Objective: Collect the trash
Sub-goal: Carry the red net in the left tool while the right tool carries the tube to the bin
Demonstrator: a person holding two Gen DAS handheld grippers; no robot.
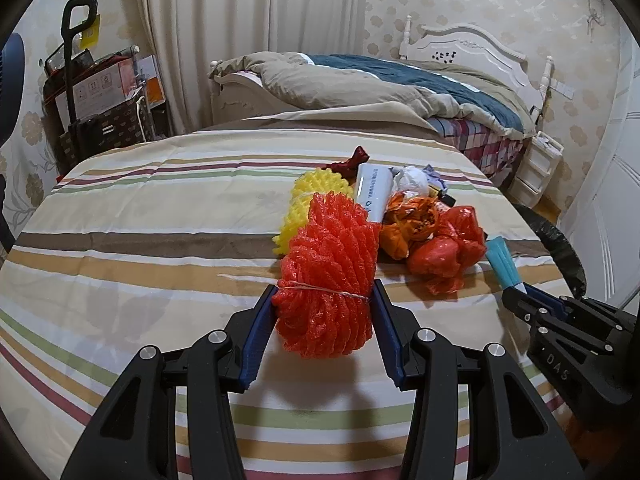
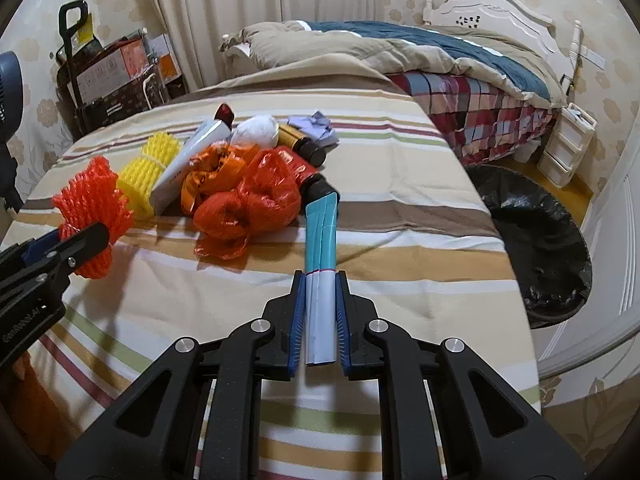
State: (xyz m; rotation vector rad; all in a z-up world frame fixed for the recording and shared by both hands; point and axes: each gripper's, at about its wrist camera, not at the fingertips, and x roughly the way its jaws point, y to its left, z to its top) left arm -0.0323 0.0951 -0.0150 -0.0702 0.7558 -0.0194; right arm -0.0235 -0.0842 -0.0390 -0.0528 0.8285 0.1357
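a: at lower centre of each view, left gripper (image 1: 326, 312) is clamping the orange foam net (image 1: 330, 276), right gripper (image 2: 320, 312) is pinching the teal tube (image 2: 320, 260).
b: step?
a: picking up; next, judging, carrying both to the black-lined bin (image 2: 536, 216) at right. counting: two nets, one yellow net (image 2: 154, 164), two grippers.

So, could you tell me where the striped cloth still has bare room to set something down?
The striped cloth is bare left of the yellow net and red net. It is also bare in the near strip between the two grippers, and right of the teal tube up to the bin. The trash pile in the middle is crowded.
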